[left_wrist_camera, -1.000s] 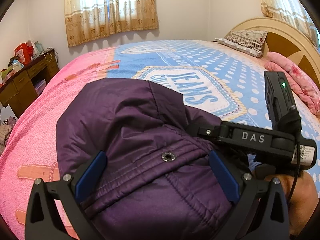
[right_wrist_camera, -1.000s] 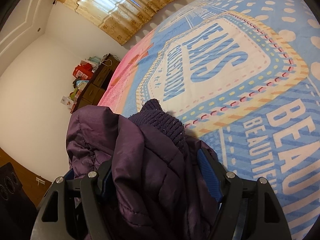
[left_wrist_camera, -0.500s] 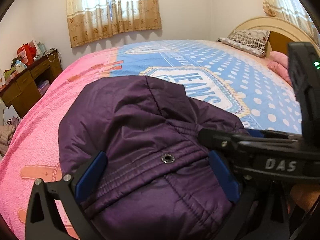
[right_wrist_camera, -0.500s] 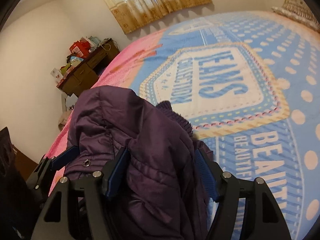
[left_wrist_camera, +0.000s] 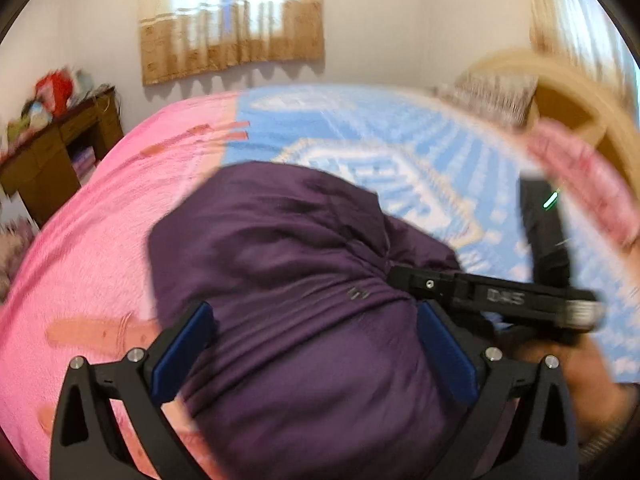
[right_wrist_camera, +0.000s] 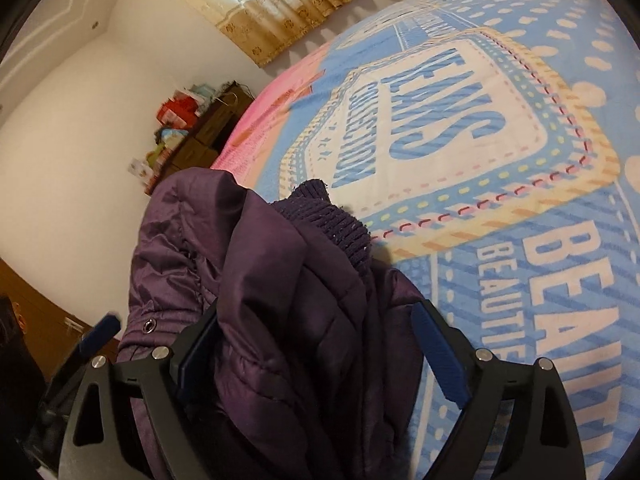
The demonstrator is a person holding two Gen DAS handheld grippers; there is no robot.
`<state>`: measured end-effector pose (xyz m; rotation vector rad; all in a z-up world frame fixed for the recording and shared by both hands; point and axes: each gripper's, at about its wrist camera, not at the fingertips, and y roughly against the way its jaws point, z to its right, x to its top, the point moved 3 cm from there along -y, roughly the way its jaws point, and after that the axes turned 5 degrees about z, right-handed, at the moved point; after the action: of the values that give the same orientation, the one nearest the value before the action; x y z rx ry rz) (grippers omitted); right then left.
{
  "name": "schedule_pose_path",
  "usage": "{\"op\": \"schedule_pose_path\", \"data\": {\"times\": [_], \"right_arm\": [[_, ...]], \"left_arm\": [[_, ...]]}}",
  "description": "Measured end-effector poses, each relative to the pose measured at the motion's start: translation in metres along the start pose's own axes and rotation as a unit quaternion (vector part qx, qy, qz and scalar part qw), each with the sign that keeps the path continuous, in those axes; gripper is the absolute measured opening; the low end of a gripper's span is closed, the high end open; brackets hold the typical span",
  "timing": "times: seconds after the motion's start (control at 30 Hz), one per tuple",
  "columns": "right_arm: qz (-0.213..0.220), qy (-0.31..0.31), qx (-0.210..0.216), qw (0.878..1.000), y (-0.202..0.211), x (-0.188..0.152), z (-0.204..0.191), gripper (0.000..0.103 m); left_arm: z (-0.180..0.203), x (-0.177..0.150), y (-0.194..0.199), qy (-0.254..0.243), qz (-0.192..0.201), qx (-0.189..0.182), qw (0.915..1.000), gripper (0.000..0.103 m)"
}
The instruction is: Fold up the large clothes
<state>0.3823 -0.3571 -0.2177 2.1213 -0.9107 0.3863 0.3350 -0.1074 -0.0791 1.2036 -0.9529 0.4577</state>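
Both grippers are engaged with one purple padded jacket (left_wrist_camera: 288, 280) bunched above a bed (left_wrist_camera: 100, 240) with a pink and blue printed cover. Left gripper (left_wrist_camera: 314, 344) points level across the bed toward the curtained window (left_wrist_camera: 232, 20); its blue pads (left_wrist_camera: 182, 354) stand wide, with the jacket's gathered hem bulging between them, and the frame is too motion-blurred to confirm whether they pinch the cloth. Right gripper (right_wrist_camera: 316, 356) is tilted, looking down along the bed cover; its pads (right_wrist_camera: 438, 354) also stand wide around a thick fold of jacket, the ribbed knit cuff (right_wrist_camera: 332, 228) projecting beyond the fingertips, and whether they actually clamp the fold cannot be told. In the left wrist view the right gripper's black body crosses just beside the jacket, with the person's hand (left_wrist_camera: 576, 384) behind it. A wooden desk (right_wrist_camera: 200, 136) stands against the far wall.
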Motion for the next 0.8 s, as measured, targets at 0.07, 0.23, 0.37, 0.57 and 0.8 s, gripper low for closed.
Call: {"op": "schedule_pose_path", "data": {"times": [0.07, 0.23, 0.37, 0.57, 0.8], "right_arm": [[-0.003, -0.002, 0.005, 1.000, 0.001, -0.001, 0.000, 0.089], [-0.012, -0.006, 0.030, 0.999, 0.001, 0.001, -0.001, 0.091], [-0.015, -0.005, 0.040, 0.999, 0.001, 0.000, -0.003, 0.091], [-0.019, 0.003, 0.048, 0.999, -0.001, 0.001, -0.003, 0.091], [-0.020, 0.020, 0.057, 0.998, -0.006, 0.005, -0.003, 0.091]], "left_arm": [[-0.026, -0.005, 0.019, 0.022, 0.011, -0.008, 0.9997, 0.103], [-0.088, -0.029, 0.013, 0.131, -0.030, -0.067, 0.9887, 0.103], [-0.112, -0.054, -0.018, 0.246, -0.063, -0.148, 0.9558, 0.103], [-0.112, -0.074, -0.048, 0.341, -0.076, -0.226, 0.9094, 0.103], [-0.092, -0.071, -0.062, 0.325, -0.051, -0.229, 0.9159, 0.103]]}}
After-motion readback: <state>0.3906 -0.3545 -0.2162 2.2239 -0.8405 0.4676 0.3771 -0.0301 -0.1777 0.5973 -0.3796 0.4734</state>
